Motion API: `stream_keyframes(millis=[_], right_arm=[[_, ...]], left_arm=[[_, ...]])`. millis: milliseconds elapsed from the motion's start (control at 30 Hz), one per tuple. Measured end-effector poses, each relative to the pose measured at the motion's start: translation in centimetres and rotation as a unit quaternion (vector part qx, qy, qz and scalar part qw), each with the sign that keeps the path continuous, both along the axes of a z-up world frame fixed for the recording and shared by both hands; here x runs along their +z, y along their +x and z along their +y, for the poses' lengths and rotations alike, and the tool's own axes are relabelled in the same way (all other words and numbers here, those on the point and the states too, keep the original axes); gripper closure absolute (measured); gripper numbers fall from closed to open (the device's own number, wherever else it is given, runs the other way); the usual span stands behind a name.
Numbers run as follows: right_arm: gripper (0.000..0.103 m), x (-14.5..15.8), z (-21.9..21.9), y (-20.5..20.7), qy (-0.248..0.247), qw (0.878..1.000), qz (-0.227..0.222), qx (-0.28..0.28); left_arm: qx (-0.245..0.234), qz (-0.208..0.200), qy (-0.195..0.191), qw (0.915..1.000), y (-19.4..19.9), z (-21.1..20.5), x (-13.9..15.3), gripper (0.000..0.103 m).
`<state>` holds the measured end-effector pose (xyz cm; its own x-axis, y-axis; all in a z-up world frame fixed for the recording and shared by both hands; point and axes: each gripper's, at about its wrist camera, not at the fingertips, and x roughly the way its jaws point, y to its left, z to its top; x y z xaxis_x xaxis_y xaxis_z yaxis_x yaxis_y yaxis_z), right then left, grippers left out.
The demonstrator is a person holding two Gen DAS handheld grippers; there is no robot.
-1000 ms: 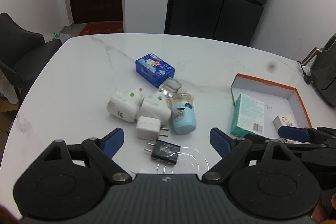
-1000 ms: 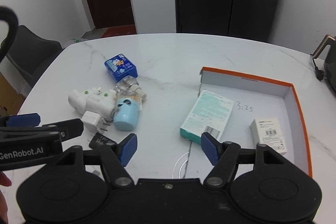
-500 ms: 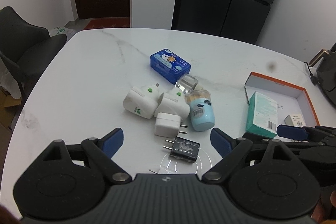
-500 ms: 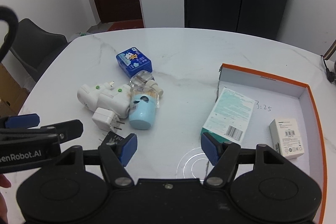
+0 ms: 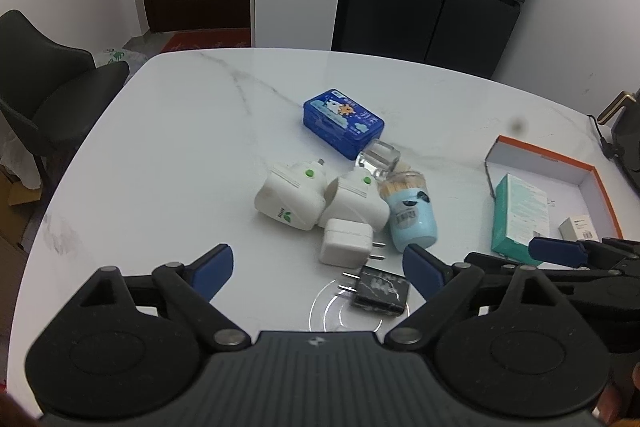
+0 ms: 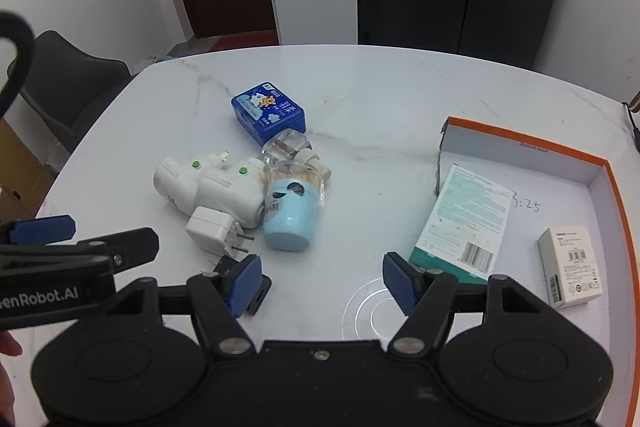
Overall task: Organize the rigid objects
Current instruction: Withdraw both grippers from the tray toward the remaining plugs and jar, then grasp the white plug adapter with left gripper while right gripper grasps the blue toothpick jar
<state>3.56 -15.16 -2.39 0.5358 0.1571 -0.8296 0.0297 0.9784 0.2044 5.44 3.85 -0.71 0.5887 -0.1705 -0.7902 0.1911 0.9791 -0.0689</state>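
Left gripper (image 5: 316, 269): jaws wide and opening further, nothing between the pads; bare marble under the gap. Black charger (image 5: 380, 295) lies just inside the right pad, prongs pointing left. Right gripper (image 6: 320, 277): fingers spread, nothing pinched, hovering over empty table (image 6: 380, 115) between the pile and the box.

Outward from the left fingers: white charger (image 5: 346, 242) just beyond the black one, prongs right. Behind it, two white plug-in heaters (image 5: 294, 201), green dots up, touching each other. Right of them, pale blue toothpick jar (image 5: 412, 217) on its side, against a clear bottle (image 5: 378, 159). Farthest, blue tin (image 5: 343, 123), touching the bottle.

Right of the pile, well apart: orange-edged box (image 6: 520, 143), holding a teal carton (image 6: 466, 219) and a small white carton (image 6: 570, 265).

Handling, judged:
- Chargers: light, stiff, smooth plastic. Grip across the flat sides, clear of the prongs.
- Heaters: rounded, likely to slip; grip across the flatter flanks.
- Jar: will roll. Grip across the body, mid-length.
- Bottle: probably the fragile one; gentle squeeze.
- Tin: rigid; grip across the short width.

Black charger sits nearest, likely first.
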Motion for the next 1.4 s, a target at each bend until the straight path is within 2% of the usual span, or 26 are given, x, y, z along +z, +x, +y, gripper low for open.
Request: stream_keyframes(millis=[367,700,933,1067,1100,1233,1400], right_arm=[[0.023,-1.2,0.3,1.5,0.002,1.000,0.011,-0.017],[0.023,-2.9,0.1,2.9,-0.002,0.999,0.030,-0.042],[0.023,-3.9,0.1,3.8,0.000,0.998,0.039,-0.054],[0.023,-4.3,0.5,4.1,0.001,0.998,0.041,-0.052],[0.023,-4.4,0.6,4.2,0.003,0.998,0.041,-0.050],[0.022,-4.8,1.2,5.0,0.008,0.998,0.041,-0.040],[0.022,-5.1,1.9,6.2,0.012,0.999,0.037,-0.029]], left_arm=[[0.002,0.014,0.028,0.9995,4.6,2.2,-2.5,0.008],[-0.043,0.035,0.030,0.9980,9.5,2.0,-5.8,0.007],[-0.076,0.035,0.034,0.9959,11.4,1.4,-7.1,0.004],[-0.083,0.049,0.028,0.9950,12.3,1.6,-8.3,0.011],[-0.088,0.039,0.032,0.9949,12.2,1.5,-8.3,0.012],[-0.110,0.016,0.037,0.9931,11.8,1.0,-7.8,0.036],[-0.104,0.020,0.018,0.9942,11.9,1.5,-7.5,0.036]])
